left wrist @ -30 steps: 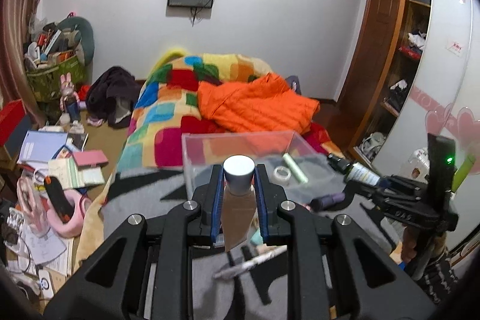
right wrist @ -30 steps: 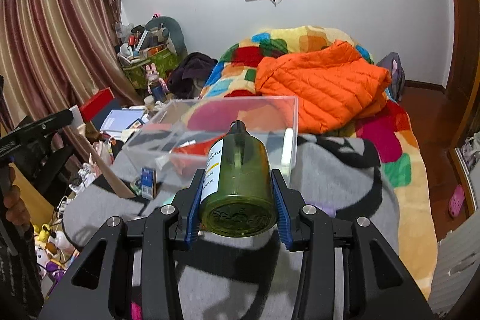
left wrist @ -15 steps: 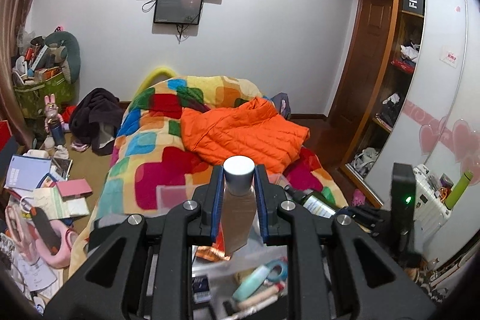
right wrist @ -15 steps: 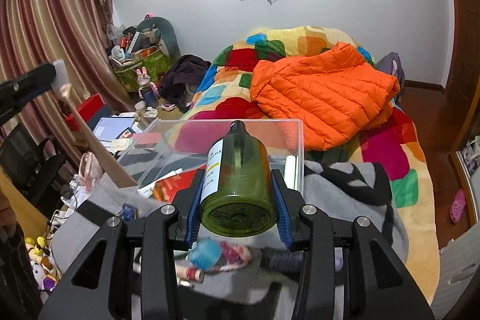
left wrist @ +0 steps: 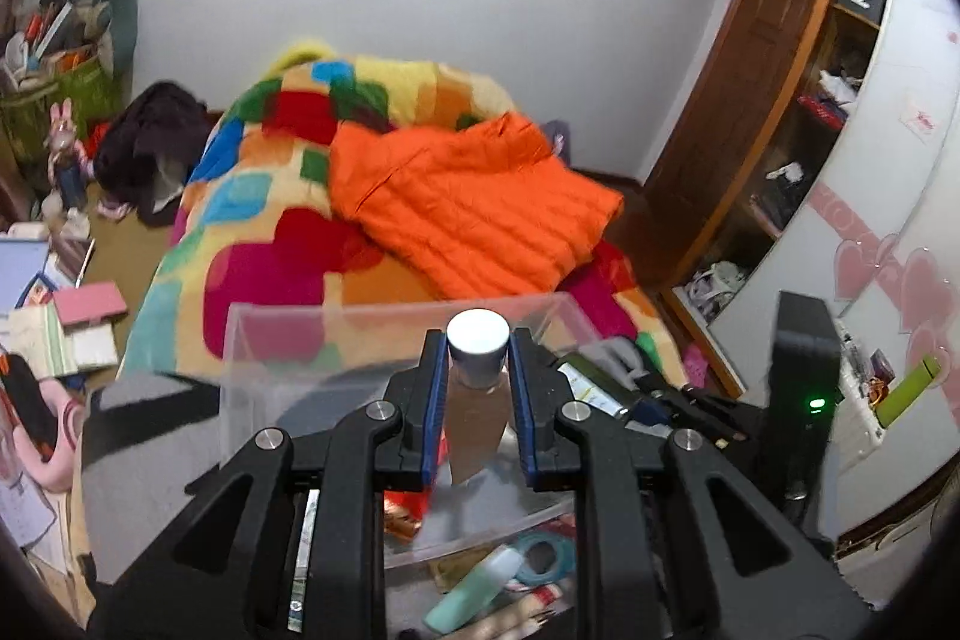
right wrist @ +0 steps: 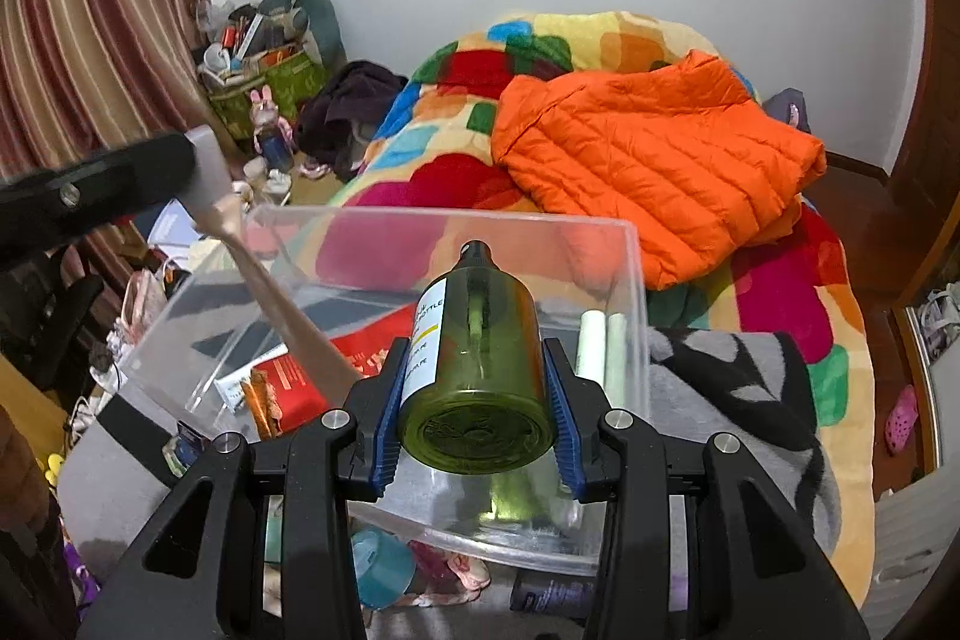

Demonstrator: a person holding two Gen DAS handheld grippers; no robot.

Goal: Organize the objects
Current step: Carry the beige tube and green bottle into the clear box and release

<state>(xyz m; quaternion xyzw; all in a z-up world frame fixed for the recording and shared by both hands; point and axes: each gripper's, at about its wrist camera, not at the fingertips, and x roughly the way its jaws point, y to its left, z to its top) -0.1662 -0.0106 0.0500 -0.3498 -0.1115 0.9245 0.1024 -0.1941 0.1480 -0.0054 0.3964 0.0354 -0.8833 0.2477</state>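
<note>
My left gripper [left wrist: 478,358] is shut on a beige tube with a silver cap [left wrist: 477,340] and holds it over the clear plastic bin [left wrist: 288,316]. My right gripper [right wrist: 477,388] is shut on a green bottle with a white label [right wrist: 474,340], lying along the fingers above the bin [right wrist: 630,244]. The left gripper and its tube [right wrist: 264,280] show at the left of the right wrist view. The right gripper with the bottle [left wrist: 591,382] shows at the right of the left wrist view. The bin holds a red packet [right wrist: 294,382] and a pale green tube [right wrist: 591,346].
The bin rests on a grey and black blanket [right wrist: 738,388] on the bed. Small items lie in front of it: a teal tape roll [left wrist: 543,559], a mint tube [left wrist: 474,589], a blue cap [right wrist: 381,568]. An orange jacket [right wrist: 648,160] lies behind. Clutter covers the floor at left.
The left gripper has tilted down and moved in, so the bin's far wall now stands just past the tube. The right gripper has moved forward, its bottle now over the bin.
</note>
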